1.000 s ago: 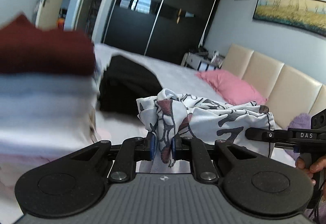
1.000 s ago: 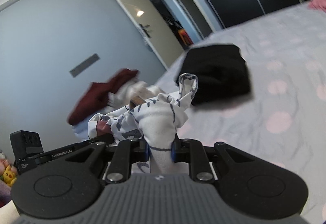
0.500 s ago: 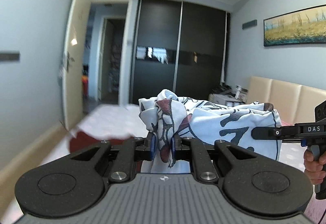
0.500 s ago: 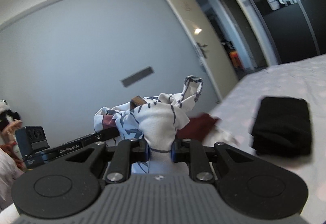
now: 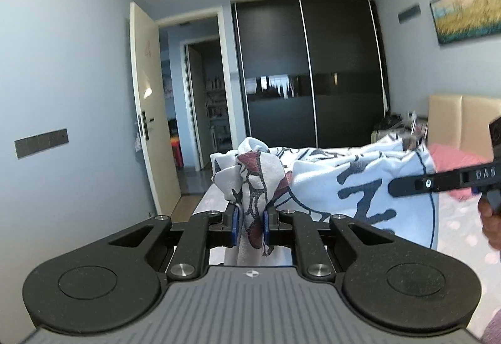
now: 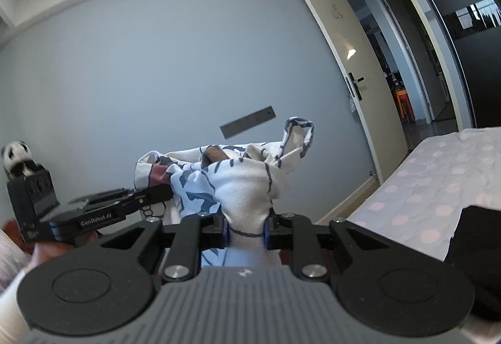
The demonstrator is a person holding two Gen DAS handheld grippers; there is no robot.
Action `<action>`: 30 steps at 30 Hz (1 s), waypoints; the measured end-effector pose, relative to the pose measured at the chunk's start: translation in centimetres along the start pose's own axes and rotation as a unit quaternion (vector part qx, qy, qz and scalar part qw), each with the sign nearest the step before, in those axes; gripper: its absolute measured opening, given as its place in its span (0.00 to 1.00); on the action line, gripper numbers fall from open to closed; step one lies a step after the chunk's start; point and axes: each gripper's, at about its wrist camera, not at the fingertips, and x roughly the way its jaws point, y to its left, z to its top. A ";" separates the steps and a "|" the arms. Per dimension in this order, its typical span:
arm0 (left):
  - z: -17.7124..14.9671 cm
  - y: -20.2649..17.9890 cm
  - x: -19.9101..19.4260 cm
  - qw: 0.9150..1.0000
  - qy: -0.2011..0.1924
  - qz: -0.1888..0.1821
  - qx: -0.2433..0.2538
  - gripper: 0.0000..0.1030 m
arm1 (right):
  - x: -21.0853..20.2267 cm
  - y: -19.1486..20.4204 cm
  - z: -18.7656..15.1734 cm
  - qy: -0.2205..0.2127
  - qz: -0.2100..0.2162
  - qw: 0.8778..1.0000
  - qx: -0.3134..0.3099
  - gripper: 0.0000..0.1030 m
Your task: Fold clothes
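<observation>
A white garment with dark blue and maroon print (image 5: 360, 178) hangs stretched in the air between my two grippers, high above the bed. My left gripper (image 5: 249, 220) is shut on one bunched corner of it. My right gripper (image 6: 245, 226) is shut on another bunched part of the printed garment (image 6: 250, 184). The right gripper's body shows at the right edge of the left wrist view (image 5: 438, 182); the left gripper's body shows at the left of the right wrist view (image 6: 94, 212). The garment's lower part is hidden behind the gripper bodies.
A bed with a pink-dotted sheet (image 6: 438, 181) lies below right, with a folded black garment (image 6: 479, 250) on it. A pink pillow (image 5: 454, 159) and beige headboard (image 5: 454, 115) are at the right. An open door (image 5: 150, 124) and dark wardrobe (image 5: 313, 71) stand ahead.
Both grippers have risen with the printed garment, and the views have tilted up from the bed toward the walls and door. The folded stack has left the left wrist view.
</observation>
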 end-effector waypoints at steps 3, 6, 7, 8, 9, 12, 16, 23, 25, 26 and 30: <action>-0.7 1.3 3.6 1.000 0.022 -0.005 -0.005 0.12 | 3.0 -2.3 0.5 0.018 -0.021 1.000 -0.005 0.21; -1.9 1.7 8.2 0.999 0.045 -0.007 -0.014 0.12 | 6.2 -5.3 0.5 0.038 -0.042 0.998 0.000 0.22; -2.3 1.9 9.5 0.998 0.052 -0.006 -0.019 0.13 | 7.2 -6.3 0.4 0.045 -0.046 0.998 0.003 0.22; -2.6 2.1 10.9 0.998 0.059 -0.006 -0.024 0.13 | 8.1 -7.3 0.1 0.052 -0.054 0.997 0.007 0.23; -3.0 2.2 12.2 0.997 0.067 -0.005 -0.028 0.13 | 9.1 -8.2 -0.1 0.061 -0.062 0.996 0.008 0.23; -4.2 2.1 15.6 0.996 0.087 -0.001 -0.035 0.14 | 11.6 -10.7 -1.2 0.084 -0.088 0.992 0.012 0.27; -5.7 2.6 17.9 0.992 0.117 0.018 -0.048 0.17 | 13.4 -13.1 -2.3 0.101 -0.121 0.987 0.018 0.45; -5.7 3.8 15.3 0.992 0.102 0.033 -0.073 0.34 | 11.0 -12.4 -2.8 0.053 -0.151 0.987 -0.020 0.64; -5.6 3.0 14.0 0.993 0.091 0.023 -0.067 0.34 | 10.4 -10.9 -3.5 0.048 -0.143 0.988 -0.041 0.59; -5.5 2.6 13.4 0.994 0.087 0.022 -0.063 0.34 | 10.2 -10.1 -4.0 0.045 -0.138 0.988 -0.051 0.50; -6.3 1.1 13.5 0.994 0.091 0.029 -0.046 0.34 | 9.5 -6.6 -6.9 0.045 -0.133 0.986 -0.092 0.40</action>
